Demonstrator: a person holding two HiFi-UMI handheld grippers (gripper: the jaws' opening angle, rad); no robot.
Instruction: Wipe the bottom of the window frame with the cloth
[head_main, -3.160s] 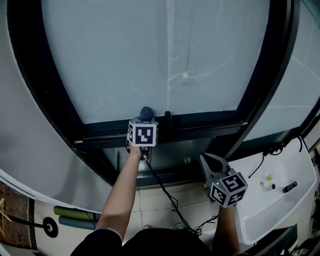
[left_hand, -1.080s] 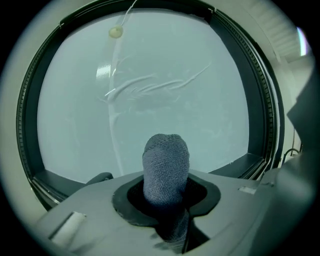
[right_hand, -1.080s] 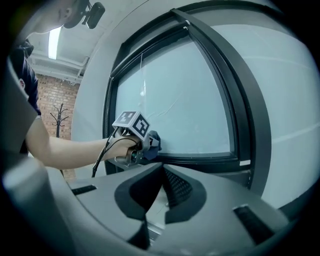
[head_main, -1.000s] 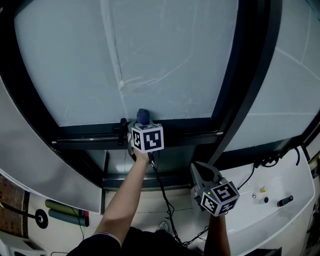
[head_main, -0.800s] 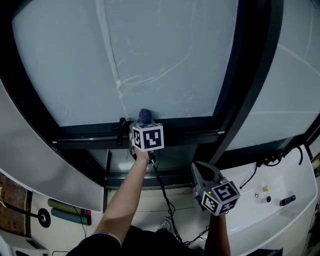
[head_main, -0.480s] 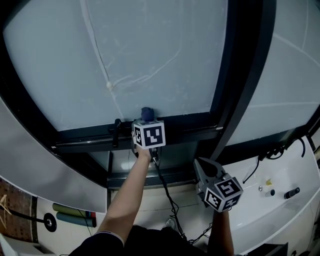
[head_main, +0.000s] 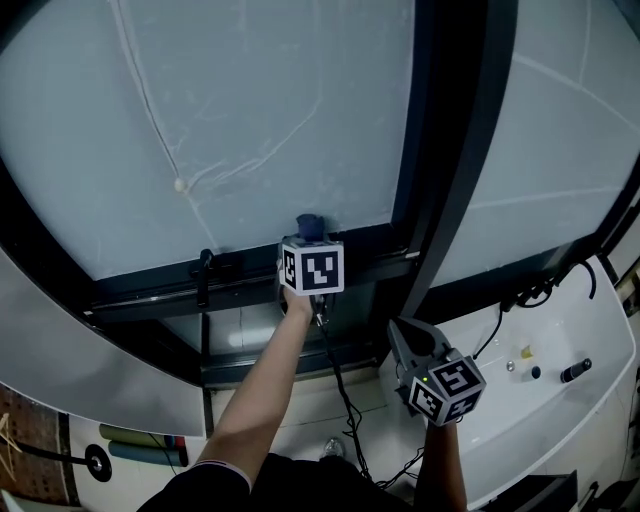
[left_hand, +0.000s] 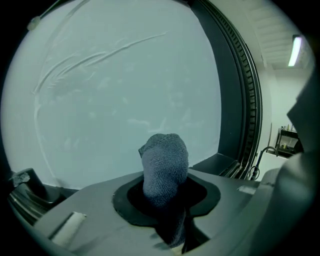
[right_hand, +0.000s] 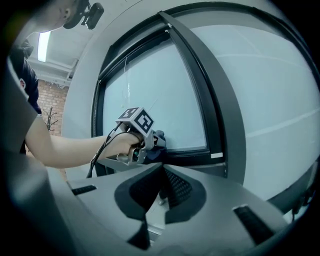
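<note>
- Cloth (left_hand: 164, 165), blue-grey and bunched, is pinched in the left tool (head_main: 308, 240). The wad sticks out past the jaws, long axis in line with the tool, pointing at the glass (head_main: 230, 110).
- Cloth tip looks to rest on the bottom frame rail (head_main: 150, 293) at the foot of the glass, just left of the dark mullion (head_main: 440, 180).
- Rail runs left-right. Most of it lies to the tool's left, so the next stroke likely goes that way.
- Right tool (right_hand: 161, 172) has its jaws pressed together on nothing, and hangs low, well apart from the rail. The left is the nearer one.
</note>
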